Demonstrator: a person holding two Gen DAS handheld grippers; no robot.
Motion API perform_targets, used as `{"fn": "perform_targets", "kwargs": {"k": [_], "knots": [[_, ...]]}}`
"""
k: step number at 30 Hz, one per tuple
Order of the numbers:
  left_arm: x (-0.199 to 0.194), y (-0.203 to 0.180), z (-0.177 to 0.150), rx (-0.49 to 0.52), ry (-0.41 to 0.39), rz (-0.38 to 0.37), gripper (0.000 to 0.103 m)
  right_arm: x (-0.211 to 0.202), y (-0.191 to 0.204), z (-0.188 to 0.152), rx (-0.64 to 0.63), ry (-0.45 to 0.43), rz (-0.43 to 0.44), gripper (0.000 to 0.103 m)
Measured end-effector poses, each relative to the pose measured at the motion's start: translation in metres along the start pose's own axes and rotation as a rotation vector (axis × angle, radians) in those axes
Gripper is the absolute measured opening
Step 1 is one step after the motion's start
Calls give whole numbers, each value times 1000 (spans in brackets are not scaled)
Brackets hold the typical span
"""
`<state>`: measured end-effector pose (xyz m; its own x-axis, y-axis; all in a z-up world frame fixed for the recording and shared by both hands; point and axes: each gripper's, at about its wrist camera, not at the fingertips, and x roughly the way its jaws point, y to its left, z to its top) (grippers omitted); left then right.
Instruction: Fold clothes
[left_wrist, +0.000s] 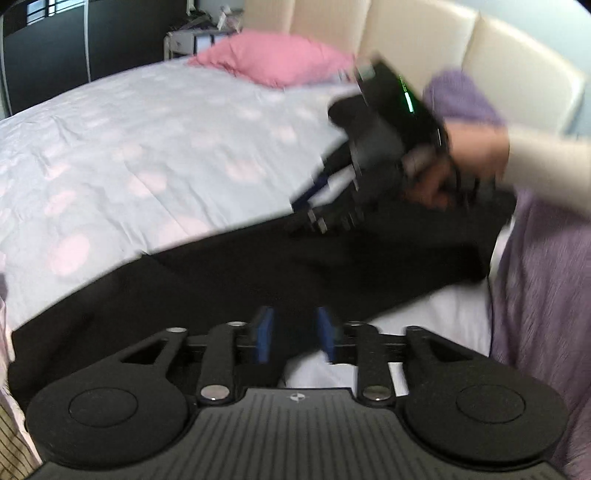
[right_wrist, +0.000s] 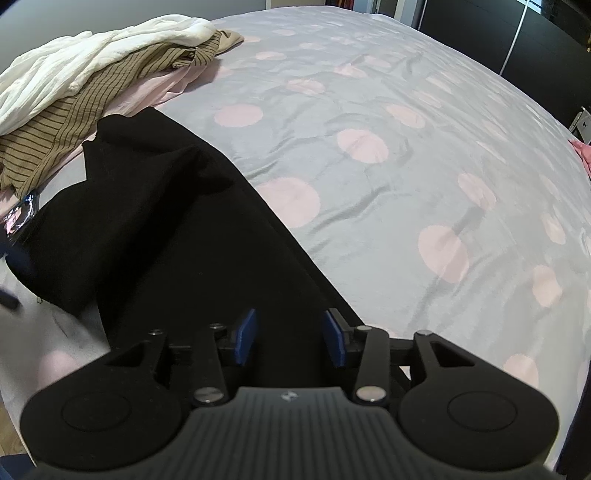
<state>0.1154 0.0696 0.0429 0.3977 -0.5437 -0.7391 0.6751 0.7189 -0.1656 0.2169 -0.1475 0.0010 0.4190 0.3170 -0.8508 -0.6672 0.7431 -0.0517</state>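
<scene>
My left gripper (left_wrist: 295, 334) sits low over the near edge of the black garment (left_wrist: 229, 288), blue pads apart w/ dark cloth showing in the gap btwn them; nothing clamped that I can see, jaws at a medium spread. The garment lies stretched across the bed (left_wrist: 147, 147), on the pale cover w/ pink dots.

From the left wrist cam my right gripper (left_wrist: 317, 218) is blurred, angled down at the far end of the garment, my hand (left_wrist: 476, 155) behind it. In its own cam the right gripper (right_wrist: 290, 338) has pads apart too, black fabric under and btwn them; can't tell if it touches.

Pink pillow (left_wrist: 273, 55) lies up by the cream headboard (left_wrist: 424, 40), purple cloth (left_wrist: 535, 277) on my right. A pile sits just beside the garment's far corner: white cloth (right_wrist: 85, 59) on top of a striped tan shirt (right_wrist: 74, 114).
</scene>
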Motion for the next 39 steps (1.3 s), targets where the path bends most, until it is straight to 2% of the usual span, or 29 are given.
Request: {"fn": "perform_targets", "kwargs": {"k": [2, 3, 4, 6, 8, 13, 15, 17, 22, 25, 26, 27, 30, 33, 37, 39], "knots": [[-12, 17, 8, -30, -40, -21, 50, 2, 0, 0, -1, 6, 0, 46], [-19, 26, 11, -45, -64, -4, 50, 2, 0, -1, -1, 9, 0, 46], [-25, 37, 15, -65, -85, 19, 50, 3, 0, -1, 0, 12, 0, 46], [-27, 69, 18, -140, -88, 114, 50, 5, -1, -1, 2, 18, 1, 47], [-23, 107, 16, -226, -67, 205, 50, 6, -2, -2, 3, 23, 1, 47], [-4, 198, -8, -446, 5, 372, 50, 10, -1, -4, -3, 35, 7, 50], [4, 227, -19, -531, 25, 392, 50, 12, -1, -6, -3, 42, 8, 50], [16, 245, -29, -564, 62, 408, 50, 14, -2, -8, -3, 51, 10, 51], [45, 259, -38, -550, 132, 437, 50, 20, -3, -11, -5, 65, 19, 51], [48, 255, -34, -506, 106, 463, 46, 23, -3, -11, -9, 73, 21, 53], [49, 254, -33, -493, 99, 473, 36, 24, -3, -11, -10, 76, 20, 54], [49, 252, -31, -479, 90, 482, 19, 25, -3, -11, -11, 78, 19, 54], [41, 244, -21, -420, 50, 512, 14, 27, -3, -12, -15, 87, 17, 54], [34, 236, -11, -364, 13, 540, 13, 27, -3, -12, -20, 90, 13, 54], [43, 237, -3, -341, 65, 576, 13, 23, -4, -12, -19, 82, 3, 54], [47, 235, -4, -333, 85, 597, 19, 22, -4, -12, -19, 81, -1, 54]]}}
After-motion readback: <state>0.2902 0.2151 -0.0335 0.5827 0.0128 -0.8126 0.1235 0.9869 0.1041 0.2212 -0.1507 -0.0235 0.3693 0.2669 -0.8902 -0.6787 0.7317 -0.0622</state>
